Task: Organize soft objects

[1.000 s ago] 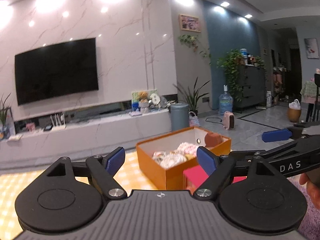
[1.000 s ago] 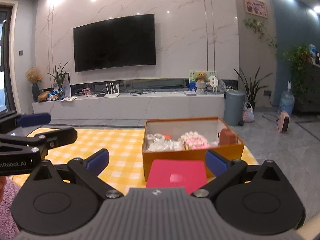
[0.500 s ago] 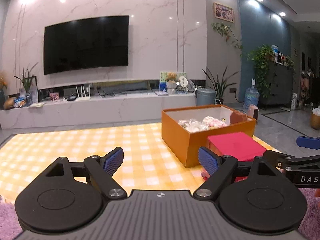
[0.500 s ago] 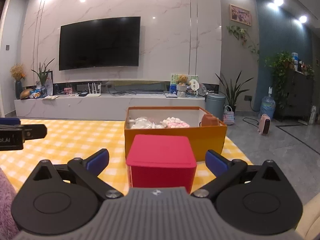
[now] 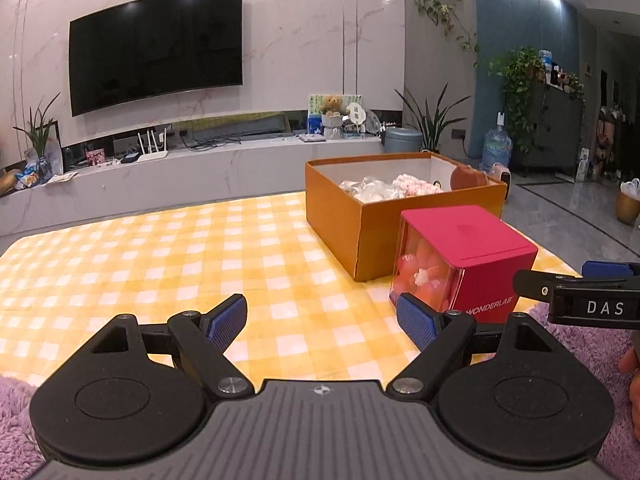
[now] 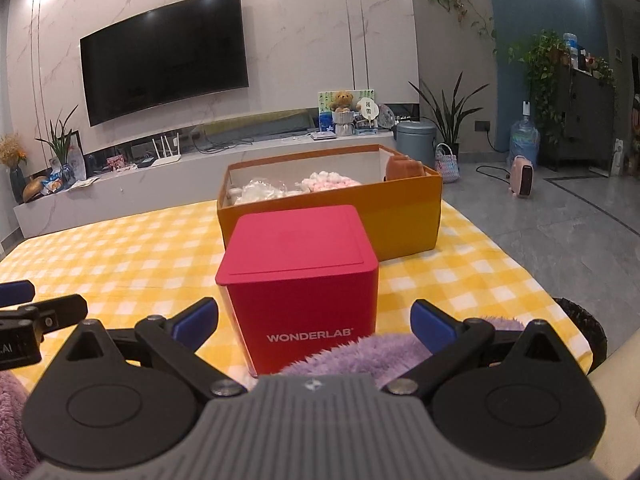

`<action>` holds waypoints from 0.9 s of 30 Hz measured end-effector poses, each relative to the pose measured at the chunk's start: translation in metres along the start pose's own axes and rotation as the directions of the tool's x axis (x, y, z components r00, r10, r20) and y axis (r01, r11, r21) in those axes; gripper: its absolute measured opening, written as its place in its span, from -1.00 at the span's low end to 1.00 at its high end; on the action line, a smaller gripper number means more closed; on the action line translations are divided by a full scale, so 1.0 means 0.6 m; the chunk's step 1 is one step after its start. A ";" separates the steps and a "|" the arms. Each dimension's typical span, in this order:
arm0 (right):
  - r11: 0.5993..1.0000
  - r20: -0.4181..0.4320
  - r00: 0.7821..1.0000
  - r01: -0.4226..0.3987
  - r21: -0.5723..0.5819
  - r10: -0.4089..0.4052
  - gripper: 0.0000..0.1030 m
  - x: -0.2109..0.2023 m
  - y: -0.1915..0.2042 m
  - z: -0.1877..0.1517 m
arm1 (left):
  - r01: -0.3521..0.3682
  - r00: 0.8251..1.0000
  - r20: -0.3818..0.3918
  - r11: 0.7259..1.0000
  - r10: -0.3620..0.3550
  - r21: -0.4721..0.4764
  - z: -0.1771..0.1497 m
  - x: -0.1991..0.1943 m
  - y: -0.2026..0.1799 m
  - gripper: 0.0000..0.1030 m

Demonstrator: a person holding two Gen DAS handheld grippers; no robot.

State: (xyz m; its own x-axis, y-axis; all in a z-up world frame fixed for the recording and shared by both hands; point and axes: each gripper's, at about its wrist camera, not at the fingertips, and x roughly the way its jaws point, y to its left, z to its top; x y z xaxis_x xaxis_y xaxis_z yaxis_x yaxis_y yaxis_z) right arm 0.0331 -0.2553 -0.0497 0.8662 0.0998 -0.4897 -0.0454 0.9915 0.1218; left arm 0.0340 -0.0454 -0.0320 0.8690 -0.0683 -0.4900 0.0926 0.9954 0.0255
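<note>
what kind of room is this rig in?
Most likely a home living room: a wall-mounted TV above a long low media console, potted plants, and a yellow checked mat spread out in front.

- The WONDERLAB cube box (image 6: 300, 276) stands on the checked cloth (image 6: 132, 256), dead ahead at 12 o'clock in the right wrist view.
- The open cardboard box (image 6: 400, 216) sits just behind it, toward 1 o'clock.
- Soft items (image 6: 324, 180) lie inside that box.
- A television (image 6: 164, 56) hangs on the wall far behind, at 11 o'clock.
</note>
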 end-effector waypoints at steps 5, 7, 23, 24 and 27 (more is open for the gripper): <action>1.000 -0.011 1.000 0.002 -0.001 -0.002 0.95 0.002 0.001 -0.001 | -0.012 1.000 -0.024 1.000 0.012 -0.025 -0.007 -0.001 0.006 0.92; 1.000 -0.018 1.000 0.005 -0.006 -0.005 0.95 0.004 0.004 -0.001 | -0.021 0.999 -0.029 0.999 0.020 -0.031 -0.007 0.000 0.011 0.92; 0.999 -0.030 0.999 0.016 -0.033 -0.017 0.95 0.006 0.012 -0.003 | -0.040 0.999 -0.035 0.998 0.038 -0.046 -0.003 -0.006 0.017 0.92; 0.999 -0.031 0.999 0.016 -0.033 -0.017 0.95 0.006 0.012 -0.003 | -0.040 0.999 -0.035 0.998 0.039 -0.046 -0.003 -0.007 0.017 0.92; 0.999 -0.030 0.999 0.016 -0.034 -0.017 0.95 0.005 0.012 -0.003 | -0.043 0.999 -0.035 0.998 0.042 -0.045 -0.002 -0.007 0.016 0.92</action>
State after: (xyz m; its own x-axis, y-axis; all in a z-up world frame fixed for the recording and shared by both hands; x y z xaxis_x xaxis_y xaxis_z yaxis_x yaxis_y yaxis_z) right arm 0.0348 -0.2478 -0.0519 0.8517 0.0851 -0.5171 -0.0481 0.9952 0.0847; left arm 0.0306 -0.0353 -0.0310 0.8544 -0.0244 -0.5191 0.0330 0.9994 0.0072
